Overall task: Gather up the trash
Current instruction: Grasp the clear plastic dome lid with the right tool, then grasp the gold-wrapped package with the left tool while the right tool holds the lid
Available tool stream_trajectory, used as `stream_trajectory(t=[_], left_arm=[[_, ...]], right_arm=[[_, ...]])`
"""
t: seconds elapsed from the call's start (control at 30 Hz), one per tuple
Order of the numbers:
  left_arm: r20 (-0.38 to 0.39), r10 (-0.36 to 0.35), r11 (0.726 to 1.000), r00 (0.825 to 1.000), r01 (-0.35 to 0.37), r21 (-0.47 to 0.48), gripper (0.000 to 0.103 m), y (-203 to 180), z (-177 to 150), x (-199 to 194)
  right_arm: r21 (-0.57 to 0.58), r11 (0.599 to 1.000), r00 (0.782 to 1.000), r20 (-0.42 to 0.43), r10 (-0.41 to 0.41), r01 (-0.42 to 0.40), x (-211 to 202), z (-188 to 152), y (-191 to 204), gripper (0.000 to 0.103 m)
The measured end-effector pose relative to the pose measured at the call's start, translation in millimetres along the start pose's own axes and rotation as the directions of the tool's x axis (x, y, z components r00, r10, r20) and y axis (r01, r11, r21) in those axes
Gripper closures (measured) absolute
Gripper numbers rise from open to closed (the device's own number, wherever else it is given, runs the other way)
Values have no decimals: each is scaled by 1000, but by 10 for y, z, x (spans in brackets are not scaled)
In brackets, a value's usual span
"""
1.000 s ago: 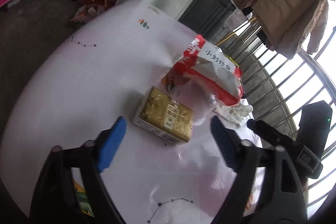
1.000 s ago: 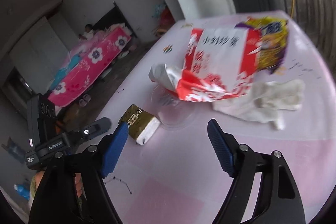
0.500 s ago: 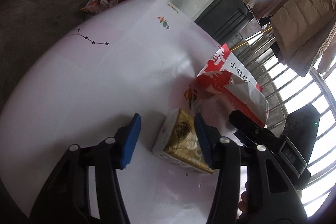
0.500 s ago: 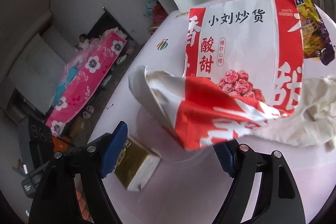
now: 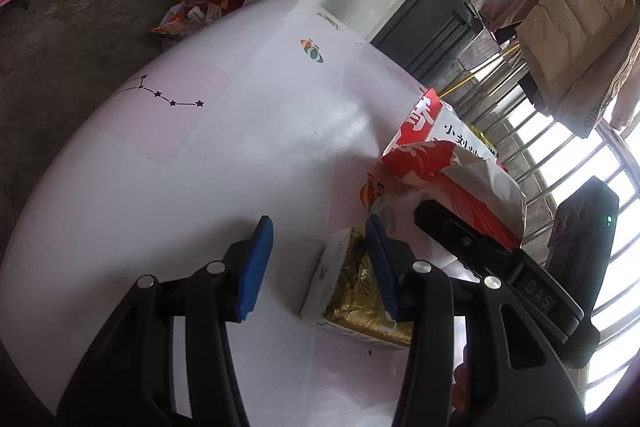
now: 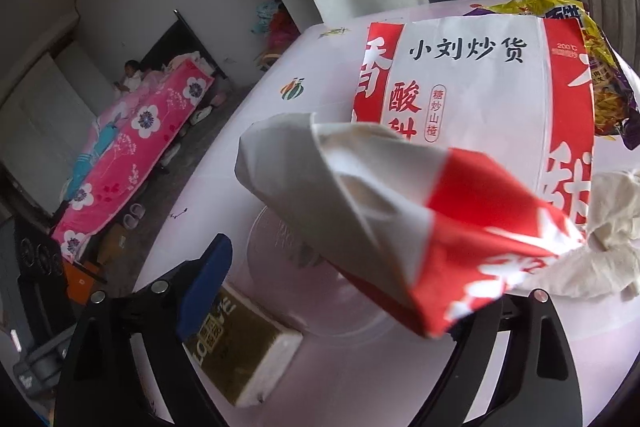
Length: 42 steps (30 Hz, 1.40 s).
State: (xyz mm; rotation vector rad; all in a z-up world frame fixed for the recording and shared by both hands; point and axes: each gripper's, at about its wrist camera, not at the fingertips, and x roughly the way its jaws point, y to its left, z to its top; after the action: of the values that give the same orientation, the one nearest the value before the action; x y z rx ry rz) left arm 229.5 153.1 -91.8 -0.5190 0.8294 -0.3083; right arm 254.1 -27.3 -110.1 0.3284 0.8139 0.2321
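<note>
A red and white paper snack bag (image 6: 460, 99) lies on the round white table (image 5: 200, 187), its crumpled open end (image 6: 360, 195) raised toward my right gripper (image 6: 340, 291). That gripper is open, the crumpled end between its jaws; its right fingertip is hidden behind the bag. A clear plastic cup (image 6: 288, 247) lies under the bag. A gold tissue pack (image 6: 240, 343) lies beside the left finger. In the left wrist view the bag (image 5: 448, 171) and gold pack (image 5: 356, 291) sit right of my open, empty left gripper (image 5: 316, 263).
A yellow and purple snack wrapper (image 6: 600, 67) lies behind the bag, and crumpled white tissue (image 6: 608, 235) lies to its right. Window bars (image 5: 560, 155) and a hanging coat (image 5: 580, 27) stand beyond the table. A pink flowered bed (image 6: 132, 147) is across the room.
My right gripper moved in toward the bag until its crumpled end lies between the jaws. My left gripper shifted left off the gold pack and its jaws narrowed.
</note>
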Motion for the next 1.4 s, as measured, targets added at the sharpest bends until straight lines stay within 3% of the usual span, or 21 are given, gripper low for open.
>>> stream_trajectory(t=[0.07, 0.13, 0.43, 0.67, 0.87, 1.03, 1.13, 1.23, 1.4], left_arm=[[6, 1, 1000, 1000, -1, -4, 59, 3, -13, -5], [9, 3, 1000, 1000, -3, -10, 59, 6, -18, -6], [-5, 10, 1000, 1000, -10, -5, 59, -12, -94, -74], [-35, -3, 1000, 999, 4, 15, 59, -128, -384, -224], [-84, -44, 997, 996, 48, 52, 59, -349, -647, -261], [-174, -137, 989, 975, 145, 36, 59, -591, -831, -169], [-173, -160, 985, 972, 168, 28, 57, -656, -897, -170], [-165, -171, 985, 971, 172, -6, 44, -643, -906, -234], [-157, -112, 991, 981, 123, 60, 32, -676, -939, -418]], right_arm=[[-11, 1000, 1000, -8, -21, 21, 36, 18, 36, 17], [-16, 999, 999, -10, -52, 51, 41, 10, 47, 27], [-19, 999, 998, -43, -51, 51, -91, -110, 44, 28], [-15, 998, 996, -69, -54, 53, -431, -384, -34, 28], [41, 997, 995, -82, -56, 60, -861, -661, -256, 28], [97, 992, 994, -79, -73, 81, -1210, -871, -506, 29], [121, 987, 993, -66, -101, 108, -1408, -974, -670, 29], [151, 982, 993, -53, -105, 112, -1566, -1035, -823, 29], [177, 979, 995, -32, -93, 97, -1718, -1080, -982, 29]])
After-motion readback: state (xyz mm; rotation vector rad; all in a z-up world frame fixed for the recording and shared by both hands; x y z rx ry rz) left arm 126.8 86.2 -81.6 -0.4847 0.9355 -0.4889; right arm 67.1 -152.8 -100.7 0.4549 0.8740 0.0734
